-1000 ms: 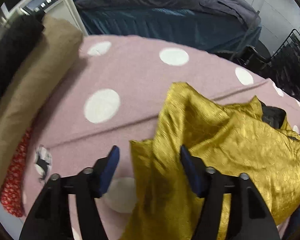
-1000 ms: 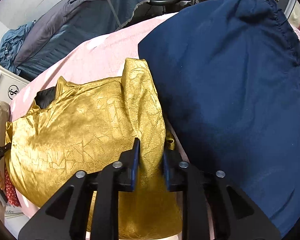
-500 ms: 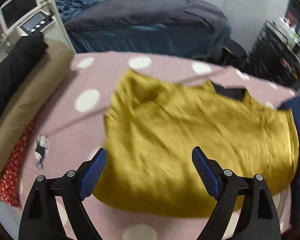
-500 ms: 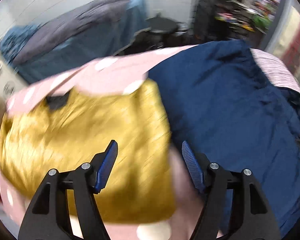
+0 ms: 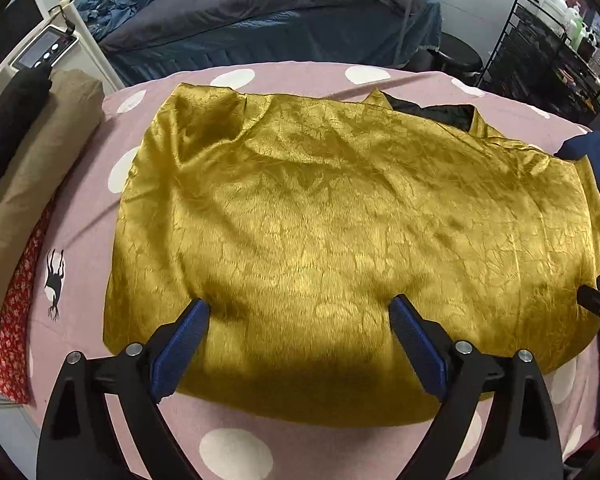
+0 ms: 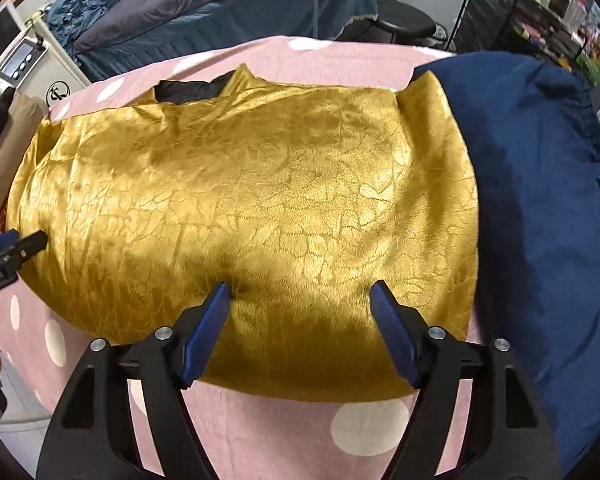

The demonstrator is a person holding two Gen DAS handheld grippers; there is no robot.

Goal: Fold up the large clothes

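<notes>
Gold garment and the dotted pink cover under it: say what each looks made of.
Gold garment: likely satin or brocade, glossy, with a woven leaf-like pattern catching light. Pink cover: soft matte fabric, maybe fleece or cotton, with white dots and no shine.

This looks like a room in a home: a covered bed [image 5: 284, 12] stands far back, a black shelf [image 5: 548, 48] holds bottles on the right, and folded cloths [image 5: 40, 152] lie on the left.
</notes>
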